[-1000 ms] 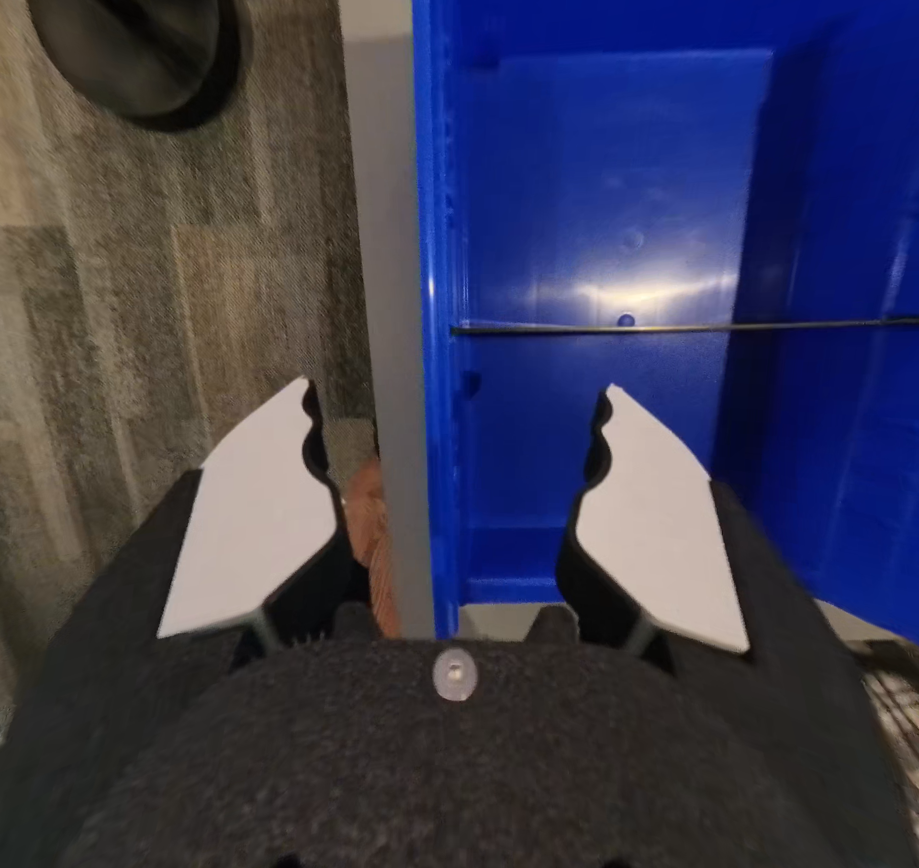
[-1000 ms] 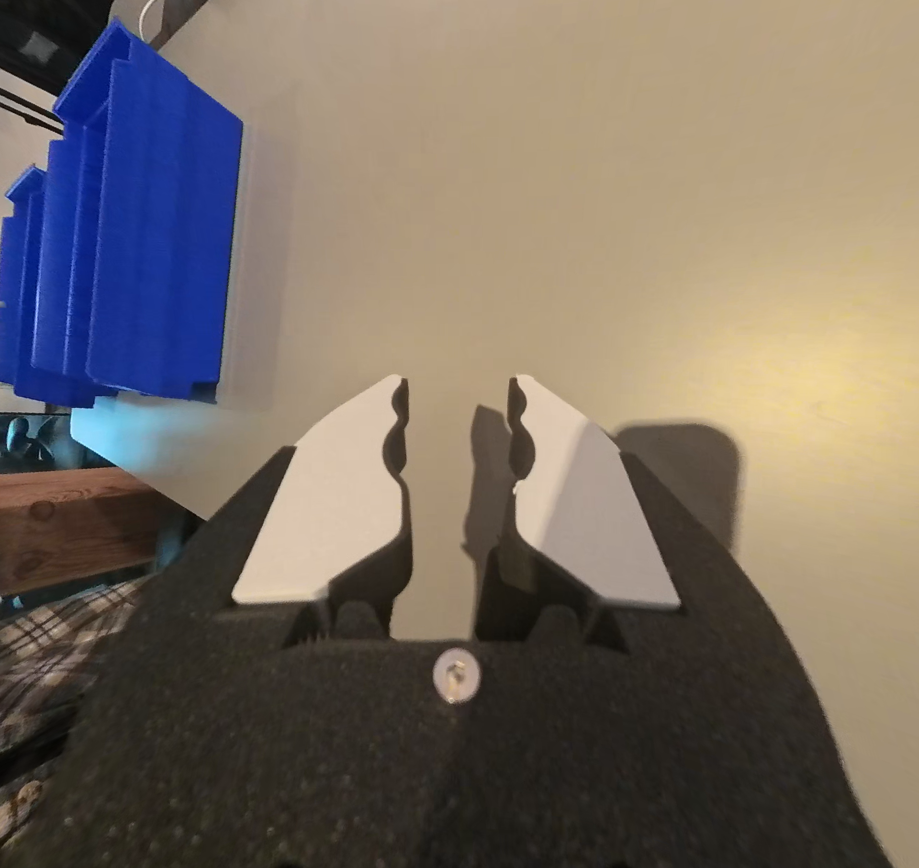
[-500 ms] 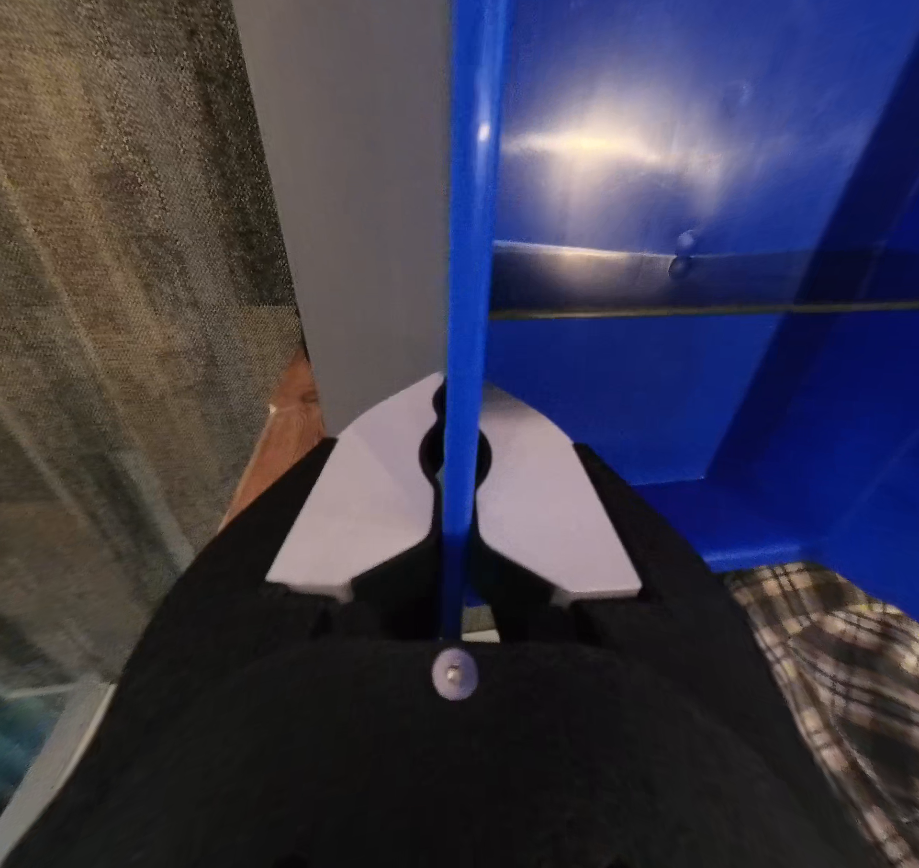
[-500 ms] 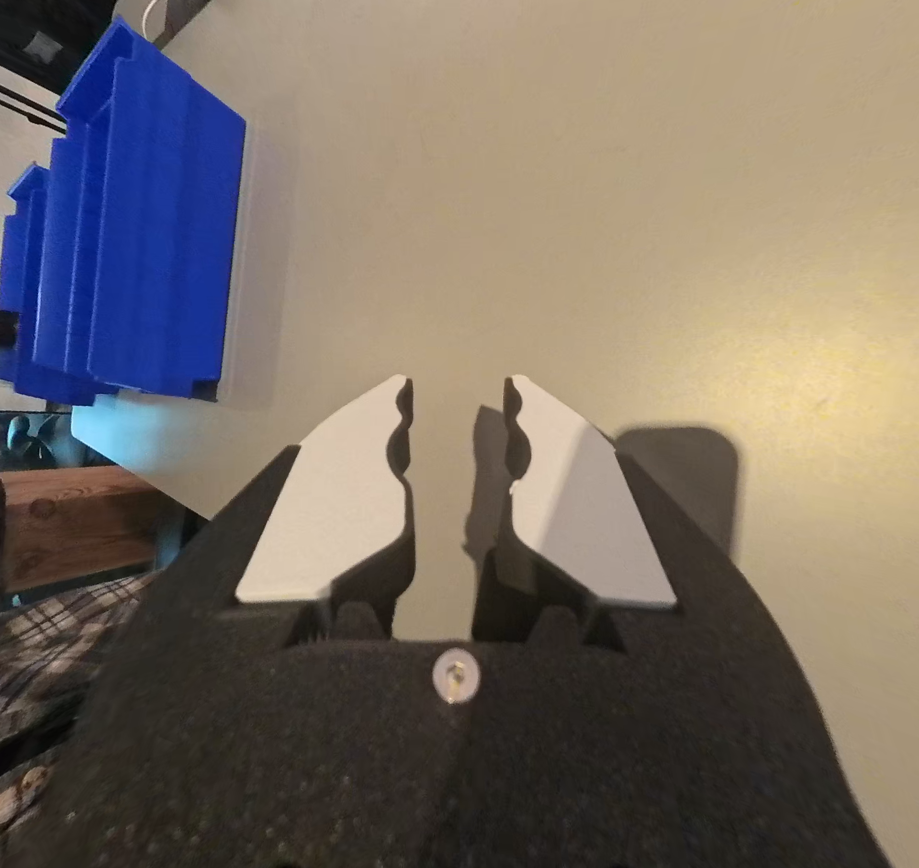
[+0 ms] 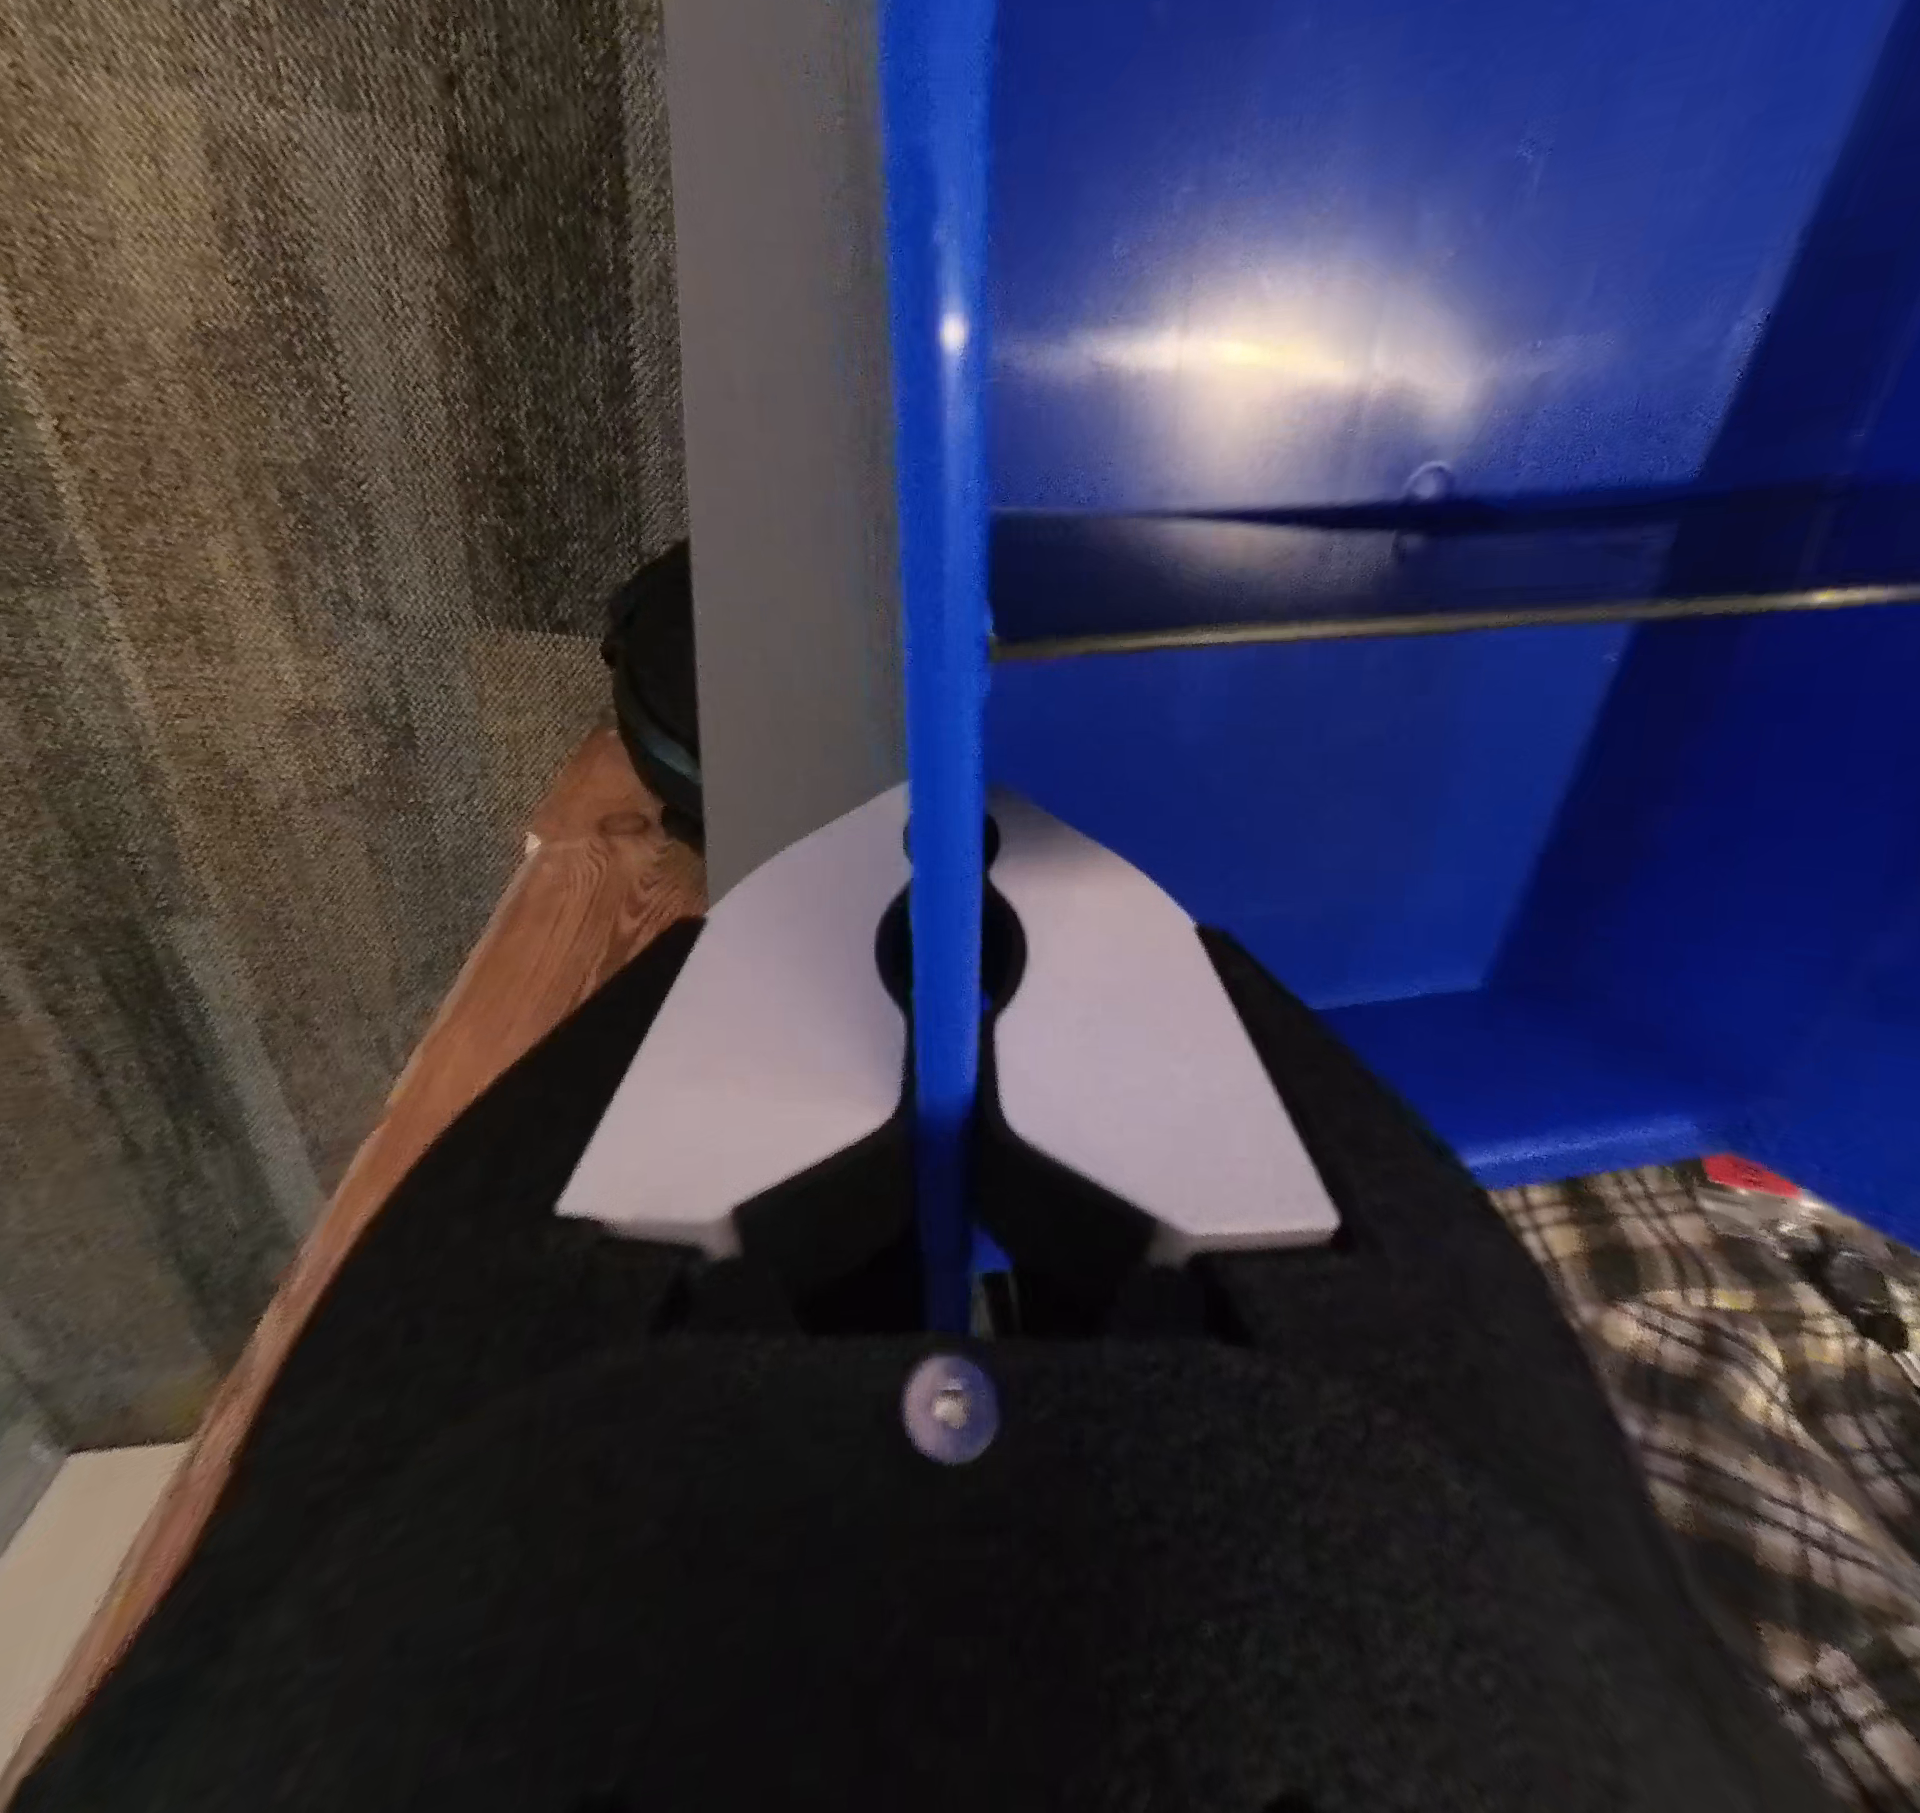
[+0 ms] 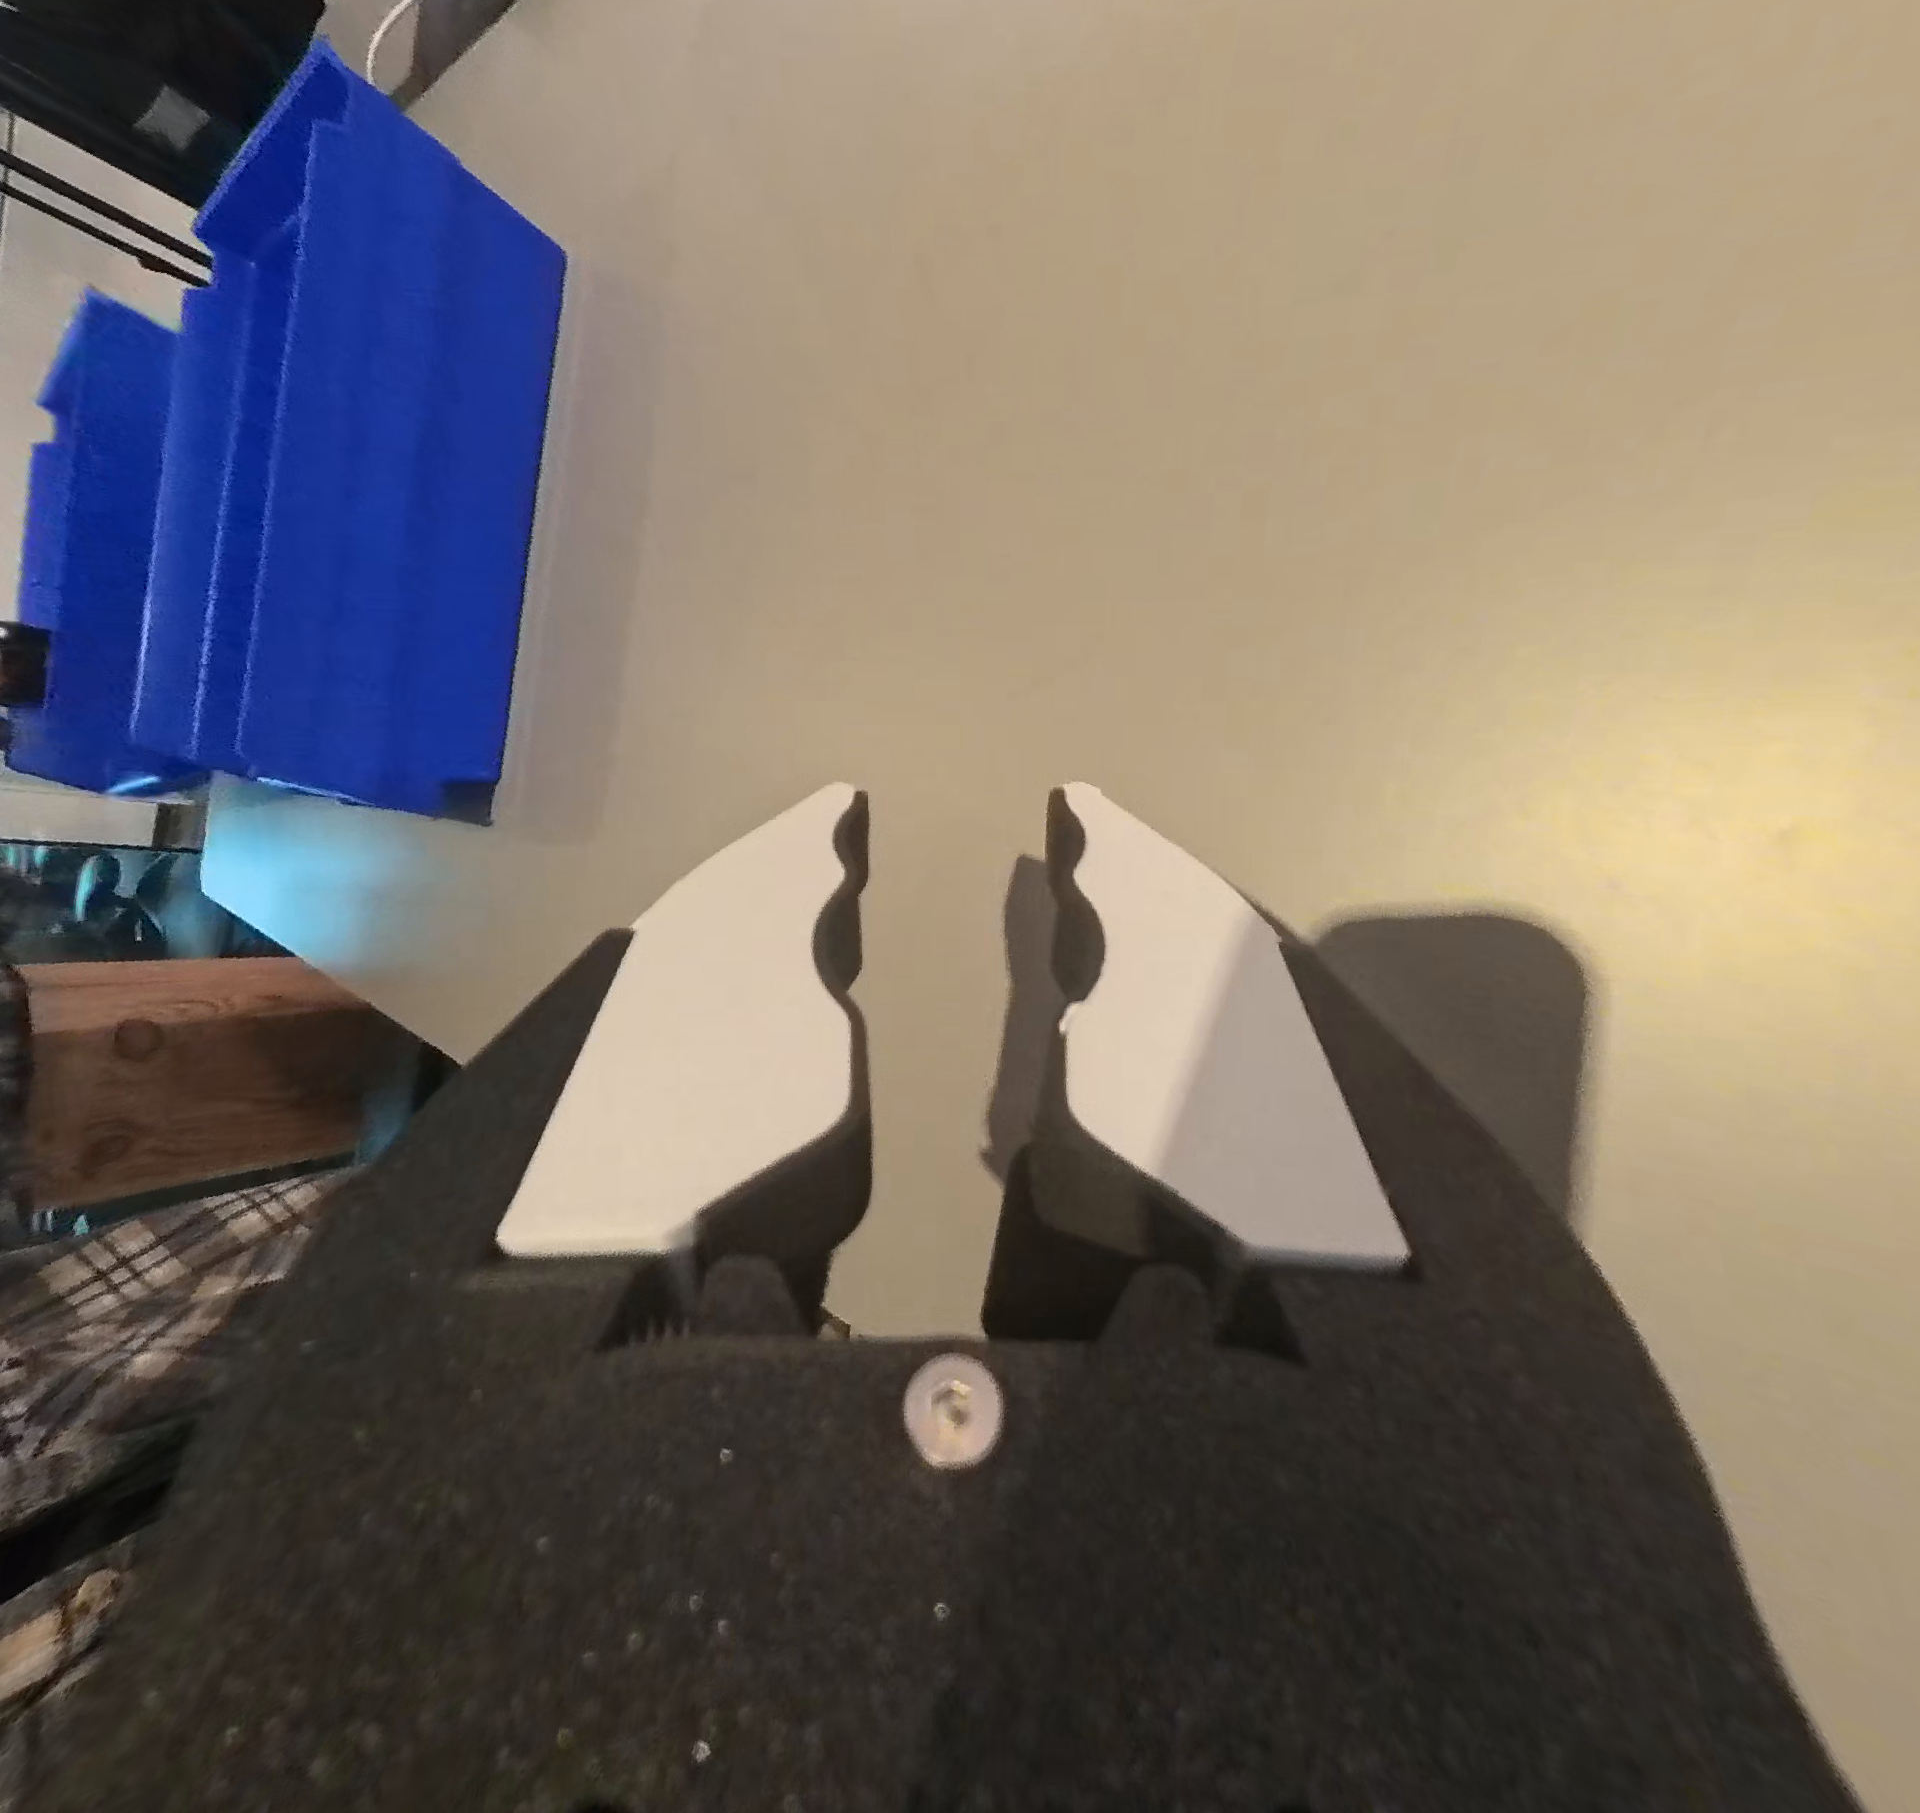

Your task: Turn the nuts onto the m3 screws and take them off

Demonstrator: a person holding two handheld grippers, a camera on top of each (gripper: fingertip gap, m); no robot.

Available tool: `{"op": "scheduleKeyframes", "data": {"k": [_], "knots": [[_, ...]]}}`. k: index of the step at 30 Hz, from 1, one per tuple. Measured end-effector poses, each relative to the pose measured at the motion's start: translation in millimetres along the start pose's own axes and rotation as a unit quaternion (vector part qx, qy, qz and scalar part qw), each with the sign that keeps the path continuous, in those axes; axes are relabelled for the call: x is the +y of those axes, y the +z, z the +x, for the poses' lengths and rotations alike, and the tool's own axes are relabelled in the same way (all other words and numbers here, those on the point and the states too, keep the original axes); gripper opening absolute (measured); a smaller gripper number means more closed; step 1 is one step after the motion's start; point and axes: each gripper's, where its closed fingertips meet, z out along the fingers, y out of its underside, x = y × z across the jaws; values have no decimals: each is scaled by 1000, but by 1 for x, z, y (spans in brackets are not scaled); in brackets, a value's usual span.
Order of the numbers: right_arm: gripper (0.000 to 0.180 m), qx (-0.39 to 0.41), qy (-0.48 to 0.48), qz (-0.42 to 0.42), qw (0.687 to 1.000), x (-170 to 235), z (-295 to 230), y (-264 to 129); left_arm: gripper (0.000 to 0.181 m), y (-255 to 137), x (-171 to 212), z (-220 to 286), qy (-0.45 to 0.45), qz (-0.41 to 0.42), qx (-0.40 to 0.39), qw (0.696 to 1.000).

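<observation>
My left gripper (image 5: 943,828) is shut on the left side wall of a blue plastic bin (image 5: 1351,361). The wall (image 5: 935,413) runs straight up between the white fingers (image 5: 769,1036). The bin's inside looks bare; a thin dark divider (image 5: 1455,620) crosses it. My right gripper (image 6: 956,802) is open with a narrow gap and holds nothing, above the plain beige table top (image 6: 1247,361). Blue bins (image 6: 343,516) stand at the table's left edge in the right wrist view. I see no screws or nuts.
Grey carpet (image 5: 260,413) lies left of the table edge (image 5: 769,309) in the left wrist view. A wooden beam (image 5: 499,1015) runs below it, also in the right wrist view (image 6: 156,1067). Plaid cloth (image 5: 1662,1400) is at lower right. A dark round object (image 5: 649,683) sits beside the beam. Spacing between my two grippers at the tips: around 80 cm.
My left gripper closed from wide open onto the bin's left wall and now holds it; the view shifted, so the bin appears closer. The right gripper has hardly moved.
</observation>
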Motion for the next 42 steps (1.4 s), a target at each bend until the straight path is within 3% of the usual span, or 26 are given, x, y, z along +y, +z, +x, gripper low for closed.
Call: {"op": "scheduleKeyframes", "data": {"k": [9, 18, 25, 30, 35, 42], "knots": [[32, -10, 0, -5, 1000, 0, -6, 2, 3, -68, -21, 61, -4, 36, 51, 998], [31, -16, -4, -3, 1000, -1, -12, -4, 3, -118, -65, 242, 91, 65, 100, 989], [31, -12, 2, 11, 1000, 0, -5, -24, 3, -92, -65, 407, 179, 34, 130, 975], [31, -6, 10, 18, 1000, 5, 4, -38, 3, -59, -53, 495, 203, 15, 157, 966], [31, -5, 20, 32, 999, 6, 12, -49, 3, -23, -40, 540, 199, 0, 157, 967], [31, -13, 29, 38, 999, 7, 17, -50, 4, 23, -22, 561, 176, -36, 103, 978]]}}
